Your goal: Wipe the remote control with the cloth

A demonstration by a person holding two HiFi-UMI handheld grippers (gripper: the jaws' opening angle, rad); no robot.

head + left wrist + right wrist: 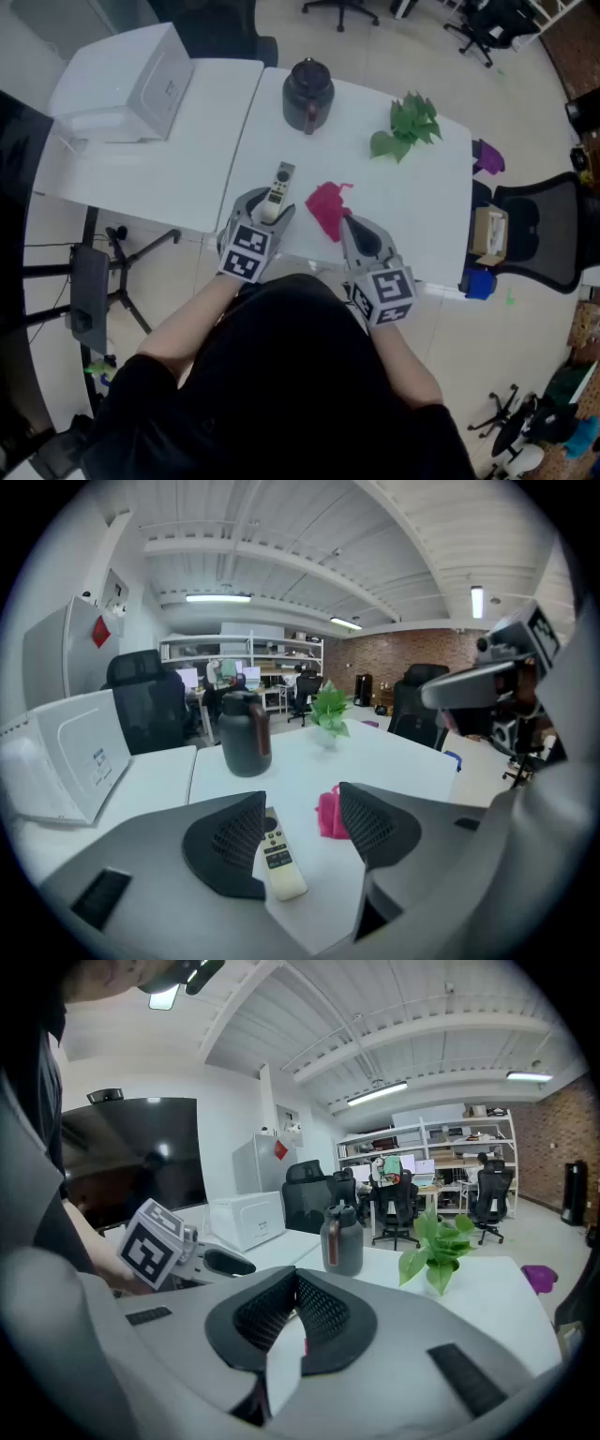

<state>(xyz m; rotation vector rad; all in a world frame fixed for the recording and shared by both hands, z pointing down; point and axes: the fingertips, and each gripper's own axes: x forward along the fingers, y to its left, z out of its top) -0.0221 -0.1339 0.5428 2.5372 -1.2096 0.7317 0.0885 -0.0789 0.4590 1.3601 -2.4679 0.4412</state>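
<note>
Head view: my left gripper (pixel 265 208) straddles the near end of the remote control (pixel 278 190) on the white table (pixel 412 206). The red cloth (pixel 326 206) lies just right of it, with my right gripper (pixel 347 223) tip at its near edge. Left gripper view — jaws spread, remote lying close by the left one. Right gripper view — jaws pressed together, only a red sliver below them.

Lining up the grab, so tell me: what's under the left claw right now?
The remote lies on the white table between the left claw's open jaws, not gripped. Part of its left edge is hidden behind one pad.
</note>
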